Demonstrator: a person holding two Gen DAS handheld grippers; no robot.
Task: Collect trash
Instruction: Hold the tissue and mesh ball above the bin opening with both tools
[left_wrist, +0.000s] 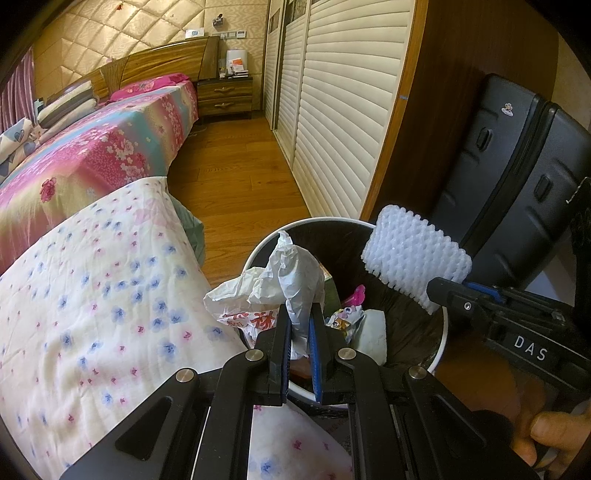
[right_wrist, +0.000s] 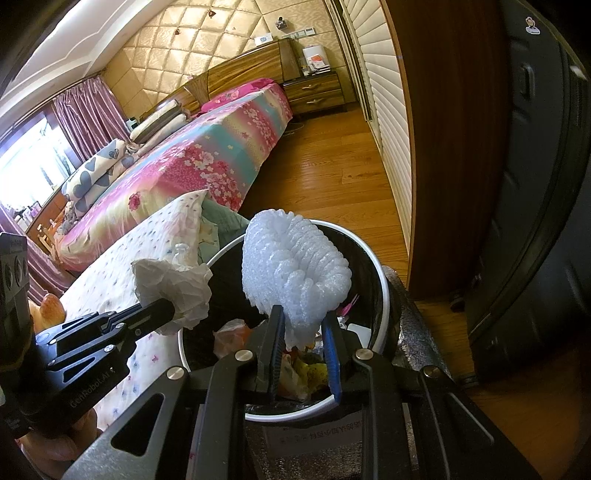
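bedside bin (left_wrist: 441, 338), crumpled white paper (left_wrist: 299, 280)

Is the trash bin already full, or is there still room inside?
Still room. In the trash bin, the wrappers lie low, with bare black liner above them. Its exact depth cannot be told.

This is a bedroom in a home: a bed (left_wrist: 110, 140) with flowered cover and pillows (left_wrist: 66, 103), a padded wall (right_wrist: 192, 40) behind it, a nightstand (left_wrist: 225, 98) at the far end, a wardrobe (left_wrist: 332, 110) on the right, curtains (right_wrist: 88, 110) on the left
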